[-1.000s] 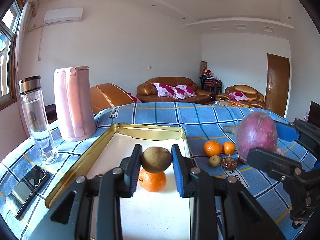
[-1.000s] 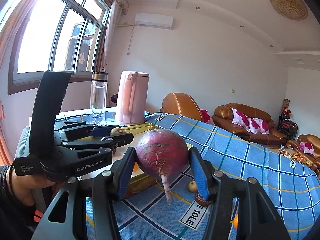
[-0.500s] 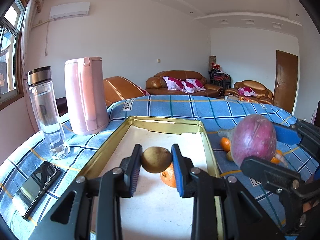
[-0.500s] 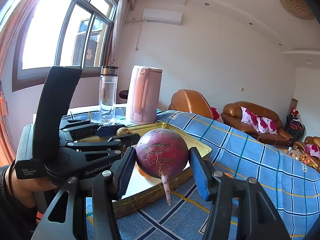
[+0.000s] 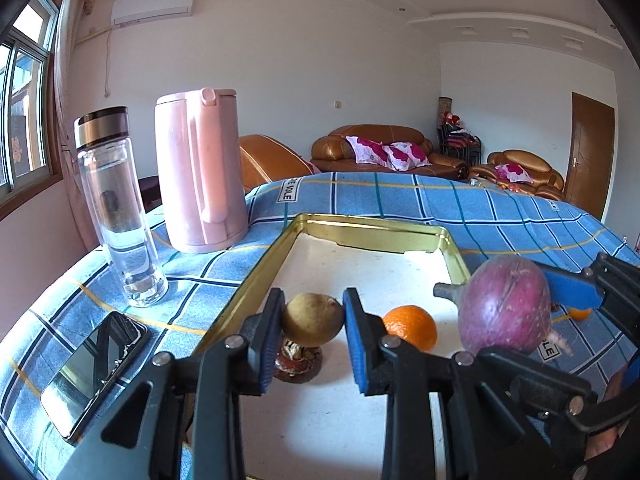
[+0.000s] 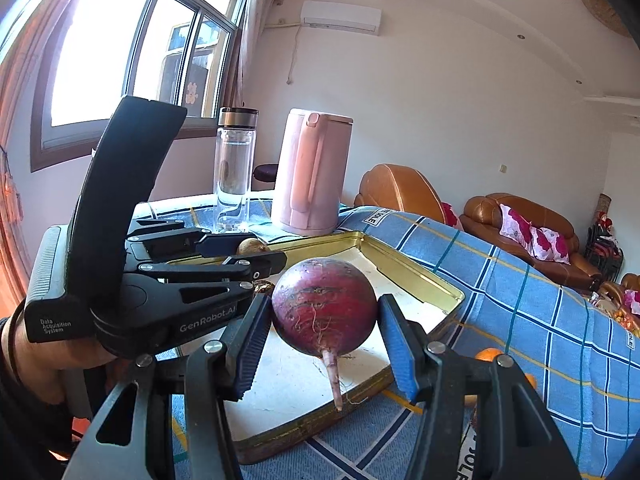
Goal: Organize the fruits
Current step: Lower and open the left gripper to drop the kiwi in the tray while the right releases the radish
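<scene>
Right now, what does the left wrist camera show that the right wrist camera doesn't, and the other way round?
Left wrist only: a phone lying on the blue checked cloth, an orange inside the gold tray, and a dark brown item under the held fruit.
Right wrist only: the person's hand holding the left gripper, and the radish's thin root pointing down.
Both: the left gripper shut on a small brown fruit, the right gripper shut on a purple radish, the tray, a pink kettle and a clear bottle.

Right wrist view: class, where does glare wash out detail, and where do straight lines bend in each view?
Right wrist view: the window is blown out white, its frame bowed. Left wrist view: evenly lit; the tray rim and tablecloth stripes curve outward; corners go black.
</scene>
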`<state>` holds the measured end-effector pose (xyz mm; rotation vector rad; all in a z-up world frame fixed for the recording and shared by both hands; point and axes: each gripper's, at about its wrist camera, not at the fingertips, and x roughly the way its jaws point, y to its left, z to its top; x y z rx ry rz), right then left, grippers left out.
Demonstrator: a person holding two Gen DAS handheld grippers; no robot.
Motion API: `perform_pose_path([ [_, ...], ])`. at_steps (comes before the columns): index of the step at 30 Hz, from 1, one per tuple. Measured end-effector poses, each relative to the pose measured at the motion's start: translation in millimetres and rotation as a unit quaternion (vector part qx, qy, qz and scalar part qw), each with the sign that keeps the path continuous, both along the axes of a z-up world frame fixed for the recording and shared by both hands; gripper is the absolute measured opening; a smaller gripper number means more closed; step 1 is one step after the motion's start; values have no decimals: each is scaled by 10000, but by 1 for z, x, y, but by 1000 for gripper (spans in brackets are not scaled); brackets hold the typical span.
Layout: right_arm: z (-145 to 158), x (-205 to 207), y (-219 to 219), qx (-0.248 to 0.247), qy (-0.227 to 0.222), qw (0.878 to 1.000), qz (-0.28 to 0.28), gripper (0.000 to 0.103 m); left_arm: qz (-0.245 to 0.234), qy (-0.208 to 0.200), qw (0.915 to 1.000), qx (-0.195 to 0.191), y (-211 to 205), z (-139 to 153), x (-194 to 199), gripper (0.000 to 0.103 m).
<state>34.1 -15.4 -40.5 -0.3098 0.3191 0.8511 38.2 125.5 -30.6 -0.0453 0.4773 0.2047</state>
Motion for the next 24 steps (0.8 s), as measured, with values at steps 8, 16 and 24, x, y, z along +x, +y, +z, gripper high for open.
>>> perform_pose_path([
  [8, -7, 5, 11, -137, 199, 9997, 46, 56, 61, 218, 9997, 15, 9, -5, 4, 31],
  [16, -16, 12, 20, -292, 460, 9984, 140, 56, 46, 408, 9991, 66, 14, -10, 8, 31],
  [24, -22, 22, 23, -429, 734, 9963, 73, 56, -27, 666, 9977, 138, 15, -15, 14, 31],
])
